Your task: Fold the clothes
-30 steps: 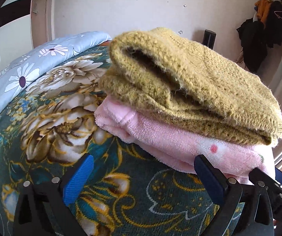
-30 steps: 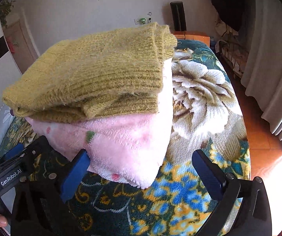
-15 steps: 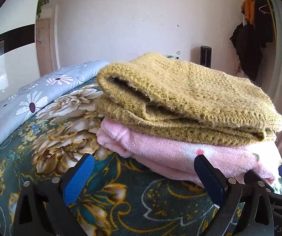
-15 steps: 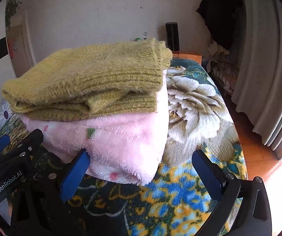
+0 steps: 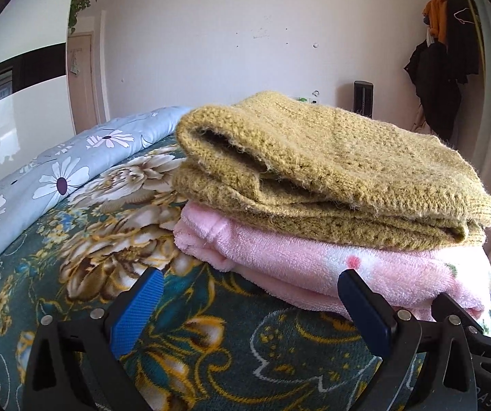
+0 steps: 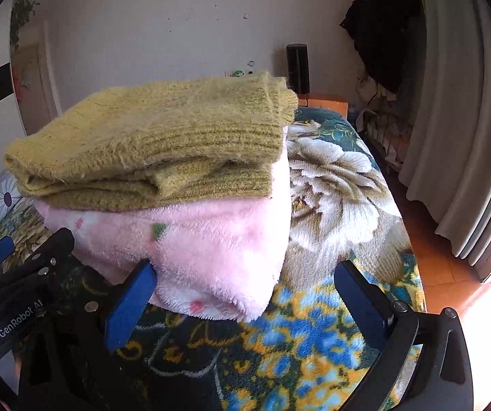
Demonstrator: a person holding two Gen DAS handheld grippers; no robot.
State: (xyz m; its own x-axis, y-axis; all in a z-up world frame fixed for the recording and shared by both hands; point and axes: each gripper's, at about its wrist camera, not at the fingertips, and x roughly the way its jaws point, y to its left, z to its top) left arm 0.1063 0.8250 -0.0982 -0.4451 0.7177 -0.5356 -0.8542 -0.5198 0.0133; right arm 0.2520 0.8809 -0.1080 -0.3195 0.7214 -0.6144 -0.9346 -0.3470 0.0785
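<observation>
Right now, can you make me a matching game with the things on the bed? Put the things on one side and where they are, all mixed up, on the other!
Things:
1. mustard knitted sweater
2. pink fleece garment
3. daisy quilt
4. floral bedspread

Places:
A. bottom of the folded stack
B. underneath everything, covering the bed
C. top of the folded stack
D. along the bed's edge, beside the stack

Pairs: 1-C, 2-A, 3-D, 4-B

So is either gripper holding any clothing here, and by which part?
Nothing is held. The left gripper and right gripper are both open, in front of the stacked mustard sweater and pink fleece.
</observation>
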